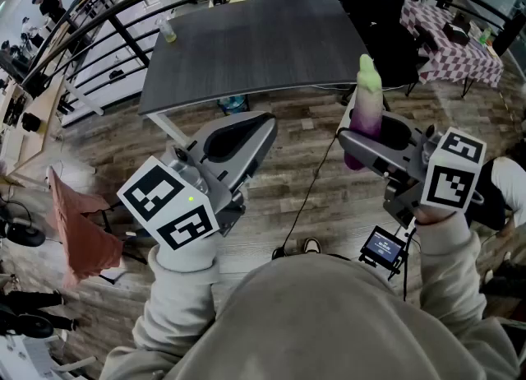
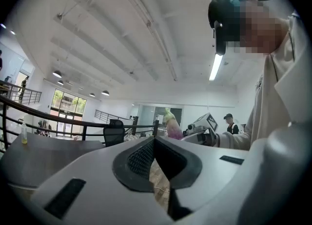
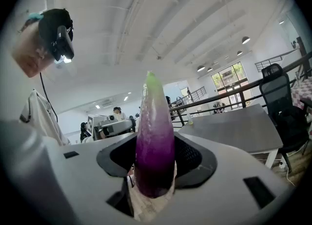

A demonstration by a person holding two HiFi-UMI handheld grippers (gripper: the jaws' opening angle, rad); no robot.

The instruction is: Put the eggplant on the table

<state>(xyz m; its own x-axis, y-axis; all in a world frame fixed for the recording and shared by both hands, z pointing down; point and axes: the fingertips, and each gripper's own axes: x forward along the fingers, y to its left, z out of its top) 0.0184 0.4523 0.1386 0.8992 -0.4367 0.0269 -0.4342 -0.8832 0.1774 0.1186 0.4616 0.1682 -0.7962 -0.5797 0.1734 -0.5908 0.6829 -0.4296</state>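
A purple eggplant (image 1: 366, 111) with a pale green tip stands upright in my right gripper (image 1: 362, 146), whose jaws are shut on its lower purple part. In the right gripper view the eggplant (image 3: 154, 136) fills the gap between the pads. The dark grey table (image 1: 255, 41) lies ahead, beyond both grippers and over the wood floor. My left gripper (image 1: 246, 133) is at the left, level, jaws shut with nothing between them (image 2: 155, 141). From the left gripper view the eggplant (image 2: 170, 124) shows far off to the right.
A small bottle (image 1: 167, 31) stands on the table's far left corner. A black office chair (image 1: 378, 8) and a table with a checked cloth (image 1: 452, 41) are at the back right. A dark railing curves behind. A red cloth (image 1: 78, 222) hangs at the left.
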